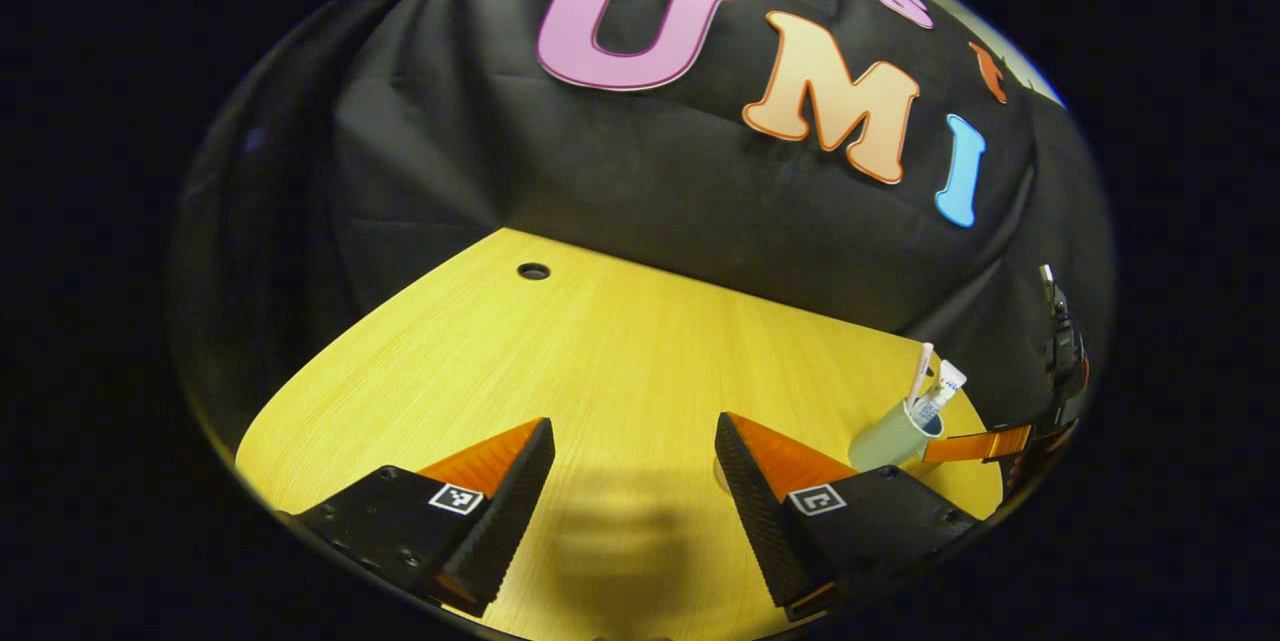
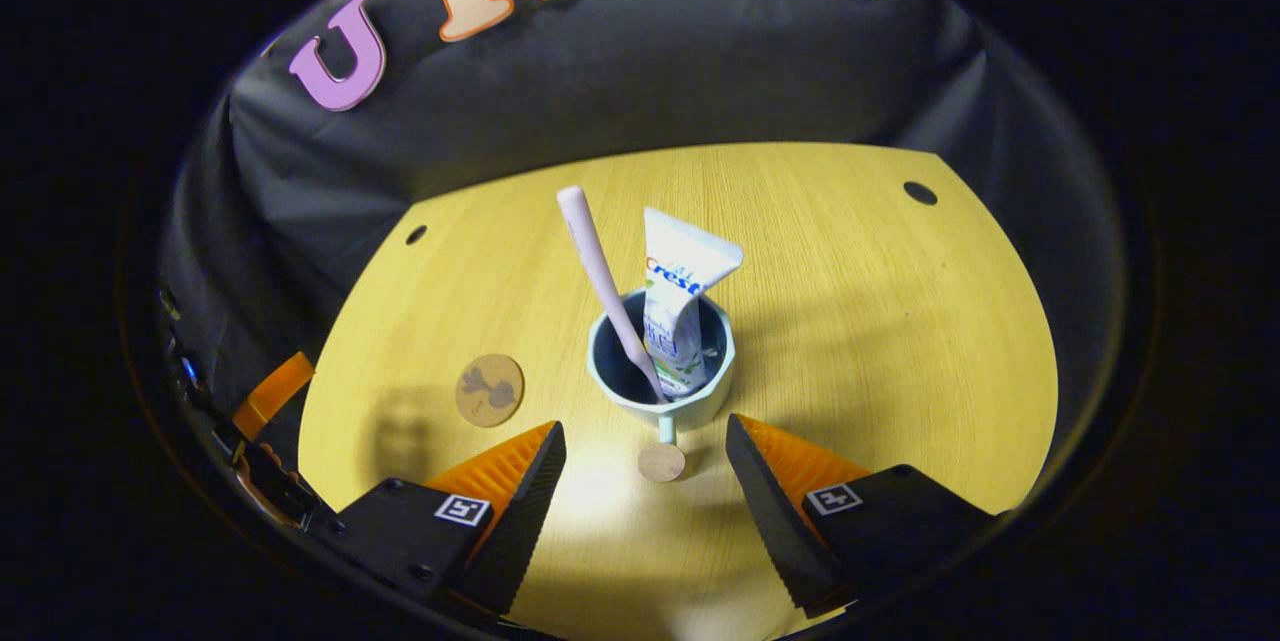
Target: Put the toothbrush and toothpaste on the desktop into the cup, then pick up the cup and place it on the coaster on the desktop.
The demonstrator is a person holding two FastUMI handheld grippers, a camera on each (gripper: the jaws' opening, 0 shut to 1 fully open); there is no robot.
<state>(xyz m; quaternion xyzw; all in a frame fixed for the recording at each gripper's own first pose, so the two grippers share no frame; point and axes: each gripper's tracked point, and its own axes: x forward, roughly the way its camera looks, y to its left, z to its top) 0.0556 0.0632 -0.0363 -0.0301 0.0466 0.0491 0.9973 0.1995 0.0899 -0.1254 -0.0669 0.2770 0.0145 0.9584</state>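
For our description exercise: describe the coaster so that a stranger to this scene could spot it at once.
Start at the yellow wooden desktop and find the pale green cup holding a pink toothbrush and a white toothpaste tube. Left of it in the right gripper view lies the coaster, a flat round brown disc with a darker motif, larger than the small plain disc before the cup.

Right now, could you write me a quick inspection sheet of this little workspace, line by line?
Surface: yellow wooden desktop with small round holes.
Job's things: toothbrush and toothpaste stand in the cup; the cup sits on the desktop, apart from the coaster.
Clutter: small round disc by the cup's handle.
Grippers: right gripper open, facing the cup; left gripper open over bare desktop.
Cables: nothing seen.
Surroundings: black cloth wall.
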